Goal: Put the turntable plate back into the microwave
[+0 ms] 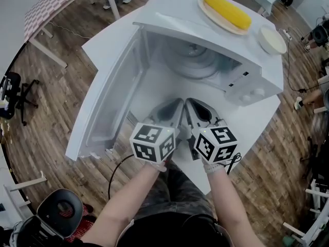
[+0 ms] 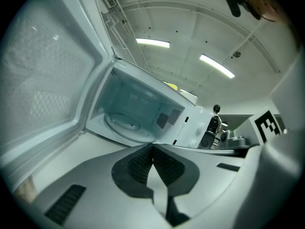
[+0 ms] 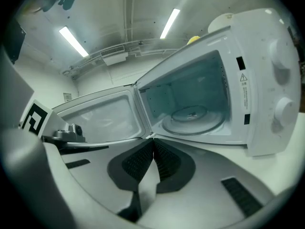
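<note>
**Microwave** (image 1: 247, 78): white, standing on a white table (image 1: 103, 42) at the upper centre of the head view. The cavity is open toward the bottom of the frame. Two round knobs (image 3: 281, 111) sit on the control panel at the right of the right gripper view.

**Door** (image 1: 110, 94): swung fully open to the left side of the frame, inner face showing.

**Turntable plate** (image 1: 194, 60): clear glass, lying flat on the cavity floor inside the microwave. It shows at centre left in the left gripper view (image 2: 125, 123) and right of centre in the right gripper view (image 3: 193, 118).

**Left hand-held gripper** (image 1: 176, 106): lower centre of the head view, on the table side of the open cavity and outside it. In its own view (image 2: 152, 149) the ribbed pads meet at the tips with nothing between them.

**Right hand-held gripper** (image 1: 191, 106): just beside the left one, tips close together and pointing at the cavity. Its jaws (image 3: 152, 144) are likewise pressed together and empty.

**On top of the microwave**: a pale plate (image 1: 208, 12) carrying a yellow corn cob (image 1: 227, 10) at the top of the frame. A small white dish (image 1: 272, 39) sits to its right.

**Floor** (image 1: 51, 112): wood planks around the table.
</note>
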